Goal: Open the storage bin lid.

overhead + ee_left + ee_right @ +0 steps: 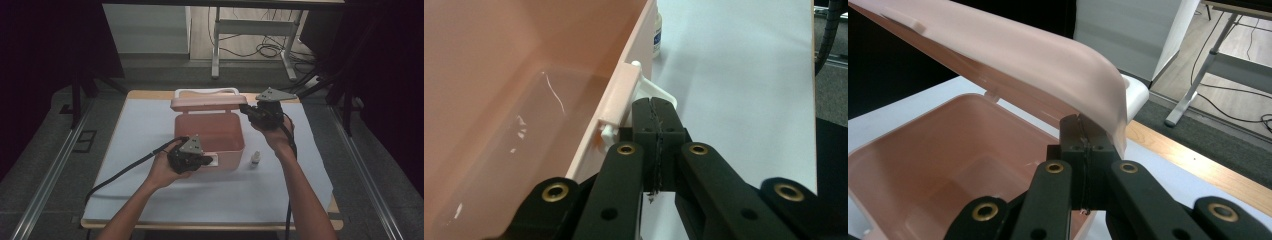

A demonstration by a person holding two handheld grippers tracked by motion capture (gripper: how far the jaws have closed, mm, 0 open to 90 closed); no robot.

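A pink plastic box [210, 132] stands open on the white sheet, its lid [205, 102] raised at the back. My left gripper [209, 161] is at the box's front wall. In the left gripper view its jaws are shut, pads together [655, 107], with the tips against the white latch [665, 95] beside the box's rim [619, 95]. My right gripper [245, 108] is at the lid's right end. In the right gripper view its shut tips [1083, 125] sit under the lid's edge [1013, 55], above the empty box [948, 165].
A small white bottle [255, 159] stands on the sheet just right of the box, near its front right corner [656, 35]. The white sheet [150, 190] covers a wooden table. Desk legs and cables [250, 30] lie beyond the far edge.
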